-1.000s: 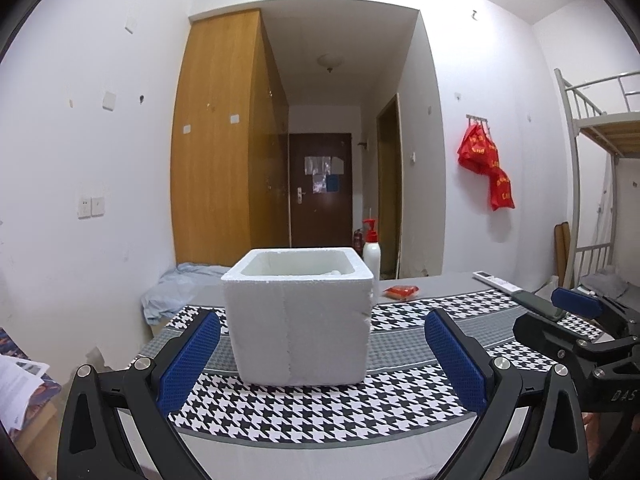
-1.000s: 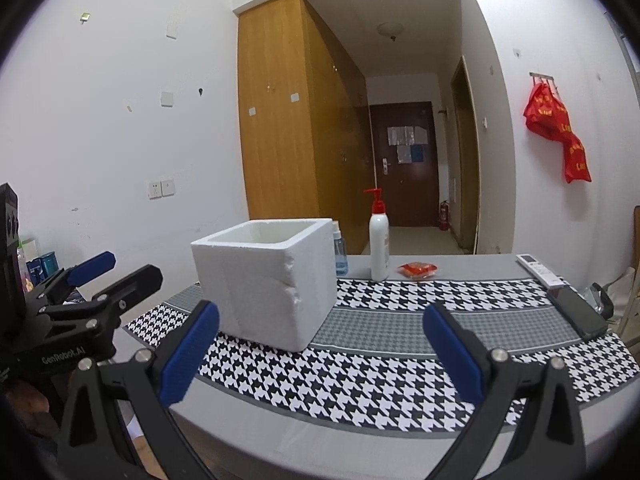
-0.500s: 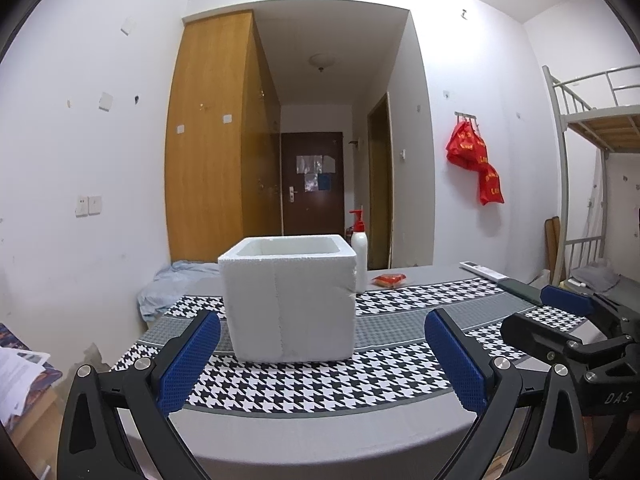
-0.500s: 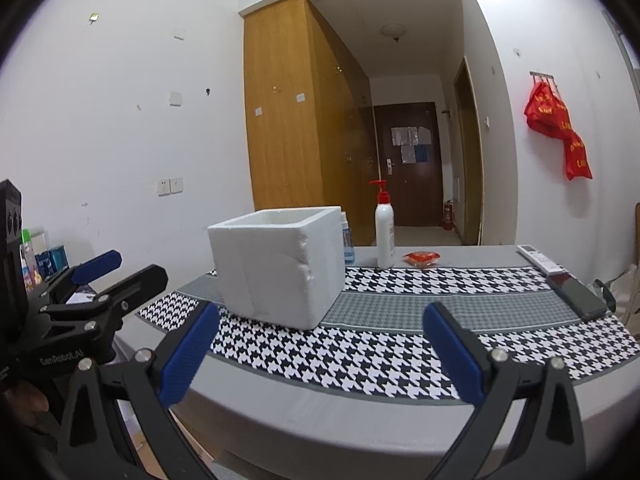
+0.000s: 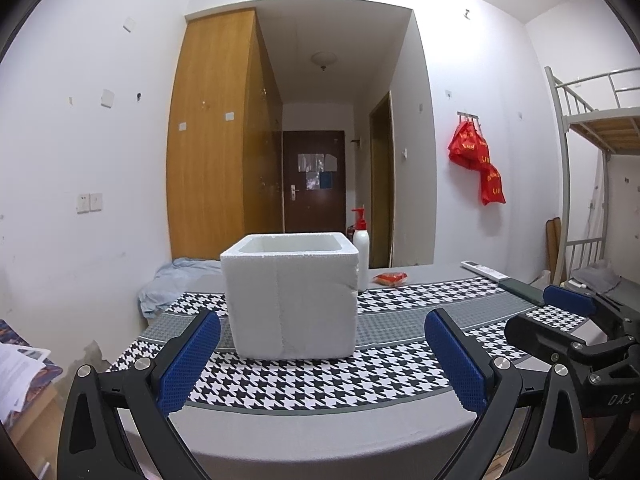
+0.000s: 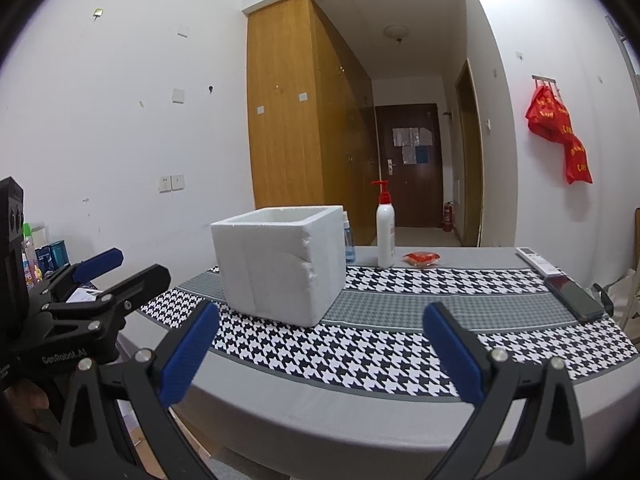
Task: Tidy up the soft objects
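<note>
A white foam box [image 5: 291, 295] stands open-topped on the houndstooth table runner [image 5: 320, 376]; its inside is hidden. It also shows in the right wrist view [image 6: 280, 266]. A small red soft packet [image 5: 390, 278] lies on the grey table behind it, also in the right wrist view [image 6: 421, 258]. My left gripper [image 5: 322, 356] is open and empty, held short of the table's near edge in front of the box. My right gripper [image 6: 320, 354] is open and empty, at the same edge to the right of the left one.
A white pump bottle with red top [image 6: 385, 232] and a small blue bottle [image 6: 349, 240] stand behind the box. A remote [image 6: 536, 261] and a dark phone [image 6: 574, 298] lie at the table's right end. A bunk bed frame [image 5: 592, 184] stands at the right.
Both grippers have pulled back and dropped lower, so the table's near edge now shows and the box looks farther off. Both stayed open and empty.
</note>
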Tool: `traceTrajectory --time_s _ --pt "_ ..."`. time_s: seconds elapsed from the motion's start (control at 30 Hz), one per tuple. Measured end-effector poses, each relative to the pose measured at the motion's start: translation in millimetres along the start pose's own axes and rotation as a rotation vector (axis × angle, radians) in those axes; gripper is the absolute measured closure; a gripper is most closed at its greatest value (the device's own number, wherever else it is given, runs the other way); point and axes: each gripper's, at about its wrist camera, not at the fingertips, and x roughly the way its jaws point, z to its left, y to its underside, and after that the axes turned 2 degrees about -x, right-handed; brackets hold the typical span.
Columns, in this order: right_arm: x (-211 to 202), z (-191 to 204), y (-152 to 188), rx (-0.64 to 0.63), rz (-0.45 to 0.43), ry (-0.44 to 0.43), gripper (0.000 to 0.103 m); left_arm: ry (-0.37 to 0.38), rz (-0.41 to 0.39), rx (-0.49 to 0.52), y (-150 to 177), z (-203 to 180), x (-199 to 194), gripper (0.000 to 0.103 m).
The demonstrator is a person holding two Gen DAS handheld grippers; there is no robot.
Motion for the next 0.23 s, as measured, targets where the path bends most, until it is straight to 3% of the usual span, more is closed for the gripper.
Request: traceTrajectory --time_s 0.23 --pt "-1.2 1.5 -0.9 -0.004 -0.001 0.000 0.000 -0.002 -0.005 0.009 1.1 -1.9 -2.0 0.001"
